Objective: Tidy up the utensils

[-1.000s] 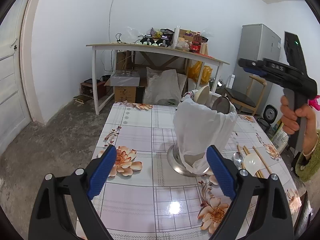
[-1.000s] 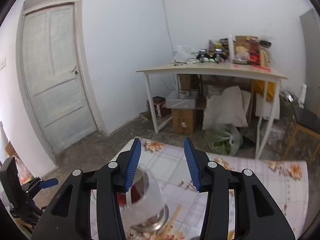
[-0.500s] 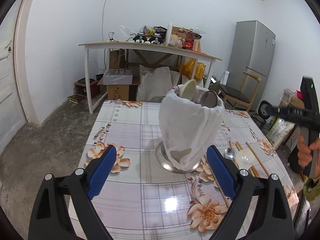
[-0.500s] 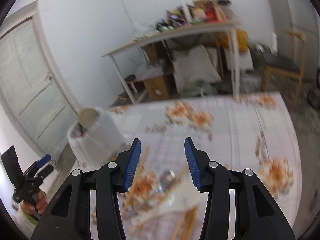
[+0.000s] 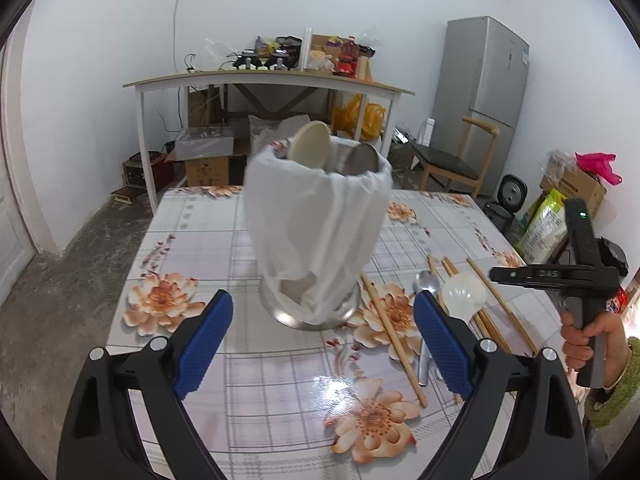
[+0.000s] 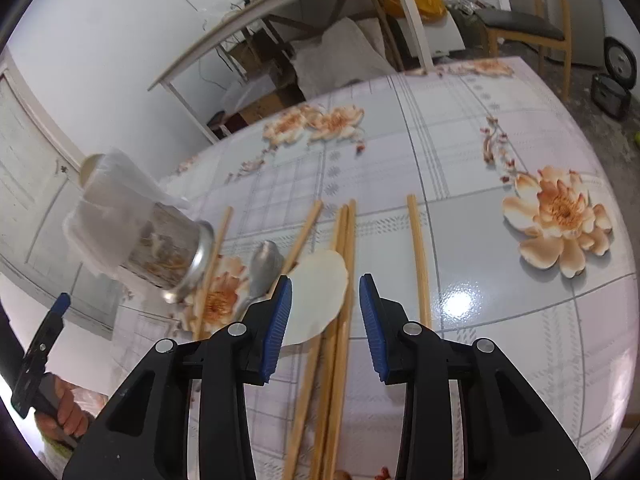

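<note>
Closing in on the loose wooden chopsticks [image 6: 340, 320] | right gripper [image 6: 324, 312] narrowing, grasping nothing yet | sticks lying lengthwise straight ahead on floral table [image 6: 500, 240], beside bag-lined steel holder [image 6: 136, 236] | left gripper [image 5: 320, 344] released, farther

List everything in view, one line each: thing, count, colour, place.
utensil holder: one, steel under a white bag, table centre
ladle heads in the holder: two, cream and steel
chopsticks: several, wooden, loose on the table
metal spoon: one, silver, among the chopsticks
plastic spoon: one, white, on the chopsticks
table: one, floral oilcloth
desk: one, cluttered, back wall
fridge: one, grey
chair: one, wooden
left gripper: open, empty
right gripper: closing over the chopsticks, gripping nothing
</note>
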Motion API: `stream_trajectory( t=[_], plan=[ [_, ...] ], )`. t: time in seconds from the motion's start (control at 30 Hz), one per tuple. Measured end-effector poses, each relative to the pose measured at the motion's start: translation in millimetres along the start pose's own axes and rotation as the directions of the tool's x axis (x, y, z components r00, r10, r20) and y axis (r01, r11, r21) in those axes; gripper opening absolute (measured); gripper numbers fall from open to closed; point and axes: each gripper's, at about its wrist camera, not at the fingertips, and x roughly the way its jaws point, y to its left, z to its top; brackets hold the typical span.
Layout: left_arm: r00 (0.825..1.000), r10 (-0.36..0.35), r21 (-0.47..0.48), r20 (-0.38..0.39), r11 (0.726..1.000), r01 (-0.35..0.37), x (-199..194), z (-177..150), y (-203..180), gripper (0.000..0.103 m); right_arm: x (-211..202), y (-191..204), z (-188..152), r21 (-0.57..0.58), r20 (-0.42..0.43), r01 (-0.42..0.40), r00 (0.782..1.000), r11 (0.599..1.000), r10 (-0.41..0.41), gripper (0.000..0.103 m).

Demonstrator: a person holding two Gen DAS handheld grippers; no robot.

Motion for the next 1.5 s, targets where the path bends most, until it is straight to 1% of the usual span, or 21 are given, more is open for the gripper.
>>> stream_trajectory(
  t=[0.1,0.3,0.5,0.57,0.63,0.7,0.8,0.9,0.97,1.03,1.1,1.13,1.27,1.4,1.47,1.5],
  plan=[
    [1.0,-0.008,0.006,-0.013,1.0,0.008,5.2,-0.8,-5.1,0.089,11.2,-4.6,-2.2,0.004,-0.018,0.012,1.0,1.0,-0.012,0.033],
    [0.999,-0.009,0.021,-0.035,1.0,0.01,14.2,-0.9,-10.9,0.09,25.4,-7.3,-3.3,0.005,-0.039,0.011,0.999,1.0,-0.011,0.028],
    [0.999,-0.015,0.026,-0.049,1.0,0.016,21.0,-3.3,-18.0,0.089,31.8,-8.3,-4.5,-0.002,-0.044,0.022,0.999,1.0,-0.022,0.017],
    [0.999,-0.016,0.03,-0.051,0.999,0.018,22.4,-3.4,-21.1,0.089,32.6,-8.0,-4.2,-0.006,-0.043,0.025,0.999,1.0,-0.025,0.011],
    [0.998,-0.017,0.033,-0.054,0.999,0.019,23.9,-3.4,-23.6,0.09,32.1,-8.2,-4.1,-0.009,-0.04,0.024,0.999,1.0,-0.024,0.009],
    [0.998,-0.019,0.034,-0.056,0.999,0.02,24.8,-4.0,-25.5,0.089,30.7,-8.4,-3.8,-0.01,-0.032,0.024,0.999,1.0,-0.024,0.008],
    [0.998,-0.022,0.039,-0.058,0.999,0.024,26.2,-4.7,-28.2,0.089,27.4,-10.0,-3.9,-0.003,-0.021,0.005,1.0,1.0,-0.005,0.006],
    [0.998,-0.027,0.048,-0.063,0.998,0.03,28.3,-4.5,-32.8,0.089,21.8,-13.5,-3.4,0.02,-0.019,-0.042,0.999,0.999,0.042,0.004],
    [0.997,-0.042,0.055,-0.066,0.997,0.046,31.6,-2.9,-36.9,0.089,16.0,-16.2,-3.2,0.03,-0.017,-0.065,0.998,0.997,0.066,0.003],
    [0.995,-0.062,0.065,-0.073,0.996,0.067,36.5,-0.8,-42.2,0.089,11.0,-15.6,-3.5,0.02,-0.011,-0.069,0.998,0.997,0.069,0.002],
    [0.99,-0.1,0.085,-0.1,0.991,0.108,46.5,2.1,-51.1,0.089,4.7,-16.3,-4.8,0.01,-0.005,-0.076,0.997,0.997,0.077,0.002],
    [0.985,-0.119,0.097,-0.125,0.986,0.132,53.7,3.0,-56.3,0.089,2.4,-16.5,-5.5,0.004,-0.003,-0.076,0.997,0.997,0.076,0.002],
    [0.972,-0.147,0.133,-0.183,0.976,0.173,80.7,6.0,-74.3,0.089,-4.8,-18.6,-7.9,-0.016,0.007,-0.071,0.997,0.997,0.072,0.002],
    [0.962,-0.166,0.149,-0.217,0.968,0.2,107.1,14.2,-87.3,0.079,-7.8,-20.8,-8.5,-0.039,0.018,-0.06,0.998,0.997,0.06,0.002],
    [0.95,-0.166,0.163,-0.265,0.963,0.214,128.1,18.7,-94.2,0.072,-6.2,-21.0,-7.7,-0.044,0.021,-0.056,0.998,0.997,0.057,0.003],
    [0.947,-0.156,0.17,-0.28,0.963,0.209,134.2,19.5,-96.0,0.068,-5.3,-21.7,-7.2,-0.045,0.024,-0.055,0.998,0.997,0.056,0.003]
  ],
)
